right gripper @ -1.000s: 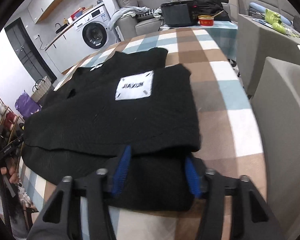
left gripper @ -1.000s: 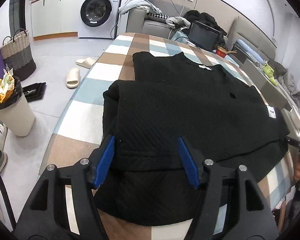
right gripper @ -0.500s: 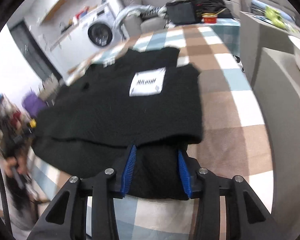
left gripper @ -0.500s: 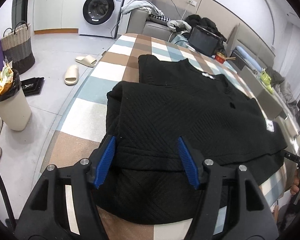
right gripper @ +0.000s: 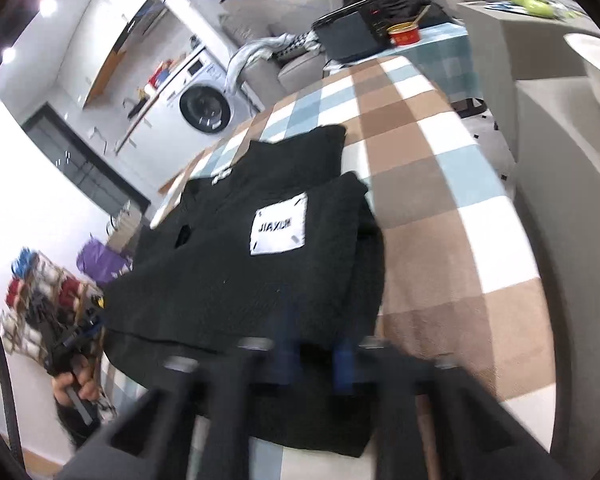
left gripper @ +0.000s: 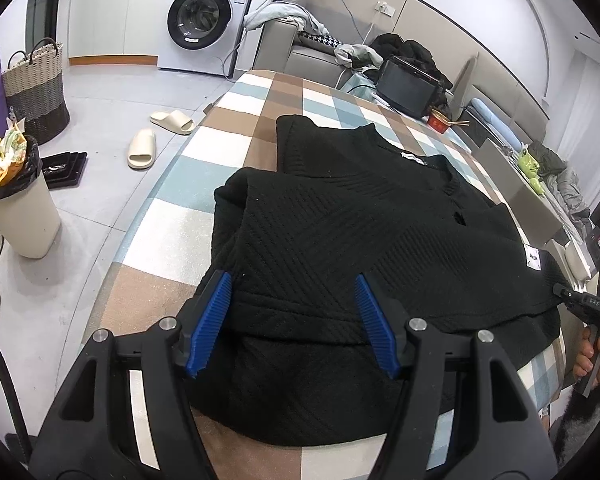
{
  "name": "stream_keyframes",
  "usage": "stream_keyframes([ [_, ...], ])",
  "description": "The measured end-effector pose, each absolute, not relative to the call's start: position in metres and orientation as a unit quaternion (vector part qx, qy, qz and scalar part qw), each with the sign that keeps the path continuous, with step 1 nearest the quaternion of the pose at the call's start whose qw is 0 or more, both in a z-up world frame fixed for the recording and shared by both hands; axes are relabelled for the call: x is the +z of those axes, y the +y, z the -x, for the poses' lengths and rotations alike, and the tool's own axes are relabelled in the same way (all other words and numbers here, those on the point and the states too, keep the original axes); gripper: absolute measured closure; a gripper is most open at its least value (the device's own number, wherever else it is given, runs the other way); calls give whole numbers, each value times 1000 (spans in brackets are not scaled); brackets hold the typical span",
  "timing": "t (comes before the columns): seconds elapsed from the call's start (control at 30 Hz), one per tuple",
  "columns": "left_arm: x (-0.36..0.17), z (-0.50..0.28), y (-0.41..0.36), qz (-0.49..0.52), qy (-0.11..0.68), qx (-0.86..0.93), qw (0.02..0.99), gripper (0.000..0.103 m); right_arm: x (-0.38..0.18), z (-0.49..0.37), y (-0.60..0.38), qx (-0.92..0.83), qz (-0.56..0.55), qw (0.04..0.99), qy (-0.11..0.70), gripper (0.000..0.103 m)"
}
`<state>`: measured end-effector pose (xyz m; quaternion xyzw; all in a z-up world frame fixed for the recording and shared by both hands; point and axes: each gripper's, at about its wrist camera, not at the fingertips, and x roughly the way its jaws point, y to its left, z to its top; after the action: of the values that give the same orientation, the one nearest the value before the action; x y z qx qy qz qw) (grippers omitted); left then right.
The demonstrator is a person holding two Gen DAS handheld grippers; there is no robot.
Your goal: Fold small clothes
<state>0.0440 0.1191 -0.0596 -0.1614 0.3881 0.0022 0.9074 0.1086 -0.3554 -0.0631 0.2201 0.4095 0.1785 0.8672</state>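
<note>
Lying lengthwise, collar far: black top (left gripper: 340,240), left fingers (left gripper: 210,322) apart, right fingers (right gripper: 286,350) clamping hem.

Black ribbed knit top (left gripper: 360,240) lying flat, both sleeves folded inward over the body, white rectangular patch (right gripper: 279,225) on one sleeve; hem edge nearest the tongs, neckline farthest from them

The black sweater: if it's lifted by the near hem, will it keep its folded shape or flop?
Probably flops: the sweater is soft ribbed knit, draping over the table edge. Its sleeves, folded in loosely, would likely slide out. Stacked thick layers suggest some weight, so it should sag between the left gripper and right gripper.
</note>
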Motion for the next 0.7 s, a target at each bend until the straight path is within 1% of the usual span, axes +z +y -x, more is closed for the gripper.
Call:
stream_keyframes([
  [0.07,-57,-41,120,163,386,-1,908,42,-54,-106,-352,187,-211,873,397,95],
  [0.23,-59,-36,119,158,390,-3,907,42,-30,-90,-358,218,-236,883,340,95],
  [0.37,-67,-45,120,163,400,2,902,43,-32,-92,-356,222,-235,880,349,95],
  [0.4,-68,-47,119,163,400,3,902,45,-33,-92,-355,222,-234,879,350,95],
  [0.43,-68,-49,119,161,398,5,903,57,-34,-92,-354,221,-232,880,351,95],
  [0.47,-67,-50,119,157,395,8,905,65,-35,-92,-353,221,-229,880,353,95],
  [0.5,-67,-51,119,153,394,10,906,79,-36,-93,-352,220,-230,880,353,95],
  [0.53,-66,-52,120,156,392,8,907,89,-37,-93,-351,220,-229,880,354,95],
  [0.6,-63,-52,123,169,380,1,909,97,-37,-92,-352,217,-228,881,353,95],
  [0.63,-60,-52,124,171,376,0,911,99,-37,-92,-353,216,-229,882,352,95],
  [0.7,-52,-49,124,173,362,-5,916,100,-35,-92,-355,214,-233,883,348,95],
])
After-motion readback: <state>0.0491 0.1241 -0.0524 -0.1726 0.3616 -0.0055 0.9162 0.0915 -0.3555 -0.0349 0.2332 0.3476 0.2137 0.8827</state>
